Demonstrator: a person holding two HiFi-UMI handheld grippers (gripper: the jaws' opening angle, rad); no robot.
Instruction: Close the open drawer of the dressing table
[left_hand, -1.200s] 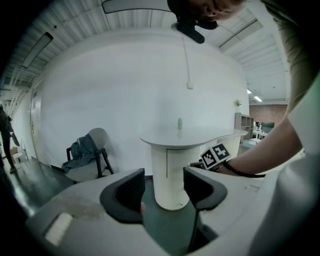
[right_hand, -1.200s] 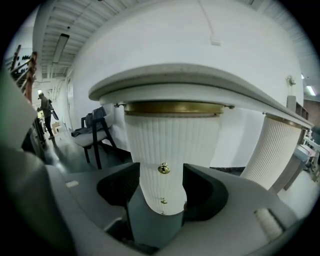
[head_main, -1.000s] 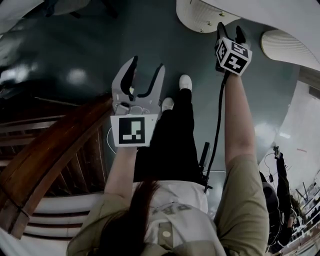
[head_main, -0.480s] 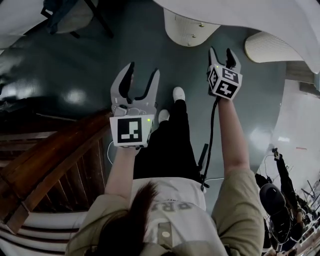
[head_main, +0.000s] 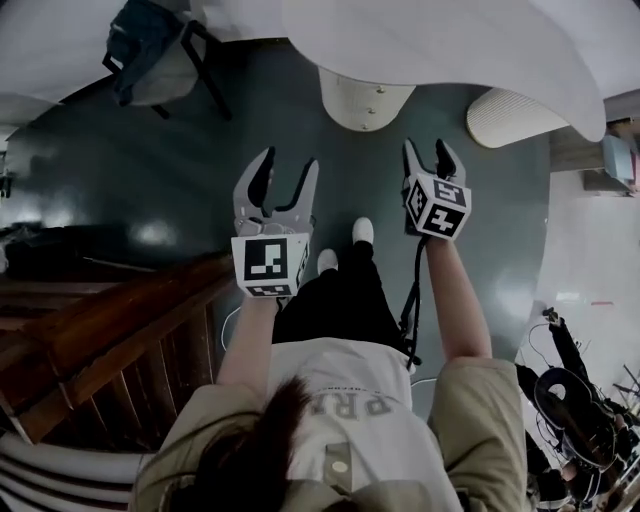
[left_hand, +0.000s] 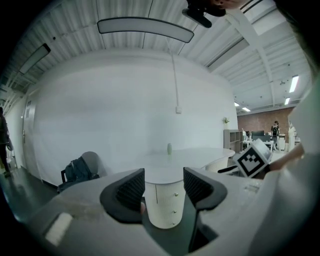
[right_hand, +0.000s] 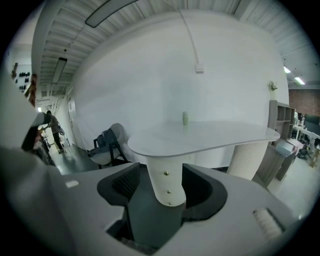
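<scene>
Dark, glossy floor (head_main: 150, 170) spreads under a white table (head_main: 450, 40) with a curved edge, and a wooden rail (head_main: 110, 330) runs along the lower left. A person stands well short of the table's near edge, arms held out, a gripper in each hand, both aimed towards it.

Under that near edge stands a rounded white pedestal (head_main: 365, 100) with three small knobs (right_hand: 166, 174) one above another: the drawers are there. From where the cameras sit, I cannot tell whether any drawer stands open. A second, ribbed pedestal (head_main: 505, 115) holds up the table's right end. On top, towards the far edge, sits a small greenish container (right_hand: 185, 118). Off the table's left end is a chair (head_main: 175, 75) with a backpack (head_main: 140, 40) on it.

The left gripper (head_main: 288, 165) has its fingers (left_hand: 131, 190) released, spread wide with only air between them. The right gripper (head_main: 428, 150), its marker cube (head_main: 437, 207) facing up, is likewise released, fingers (right_hand: 127, 182) apart, and the knobbed pedestal shows through the gap, well apart from them.
</scene>
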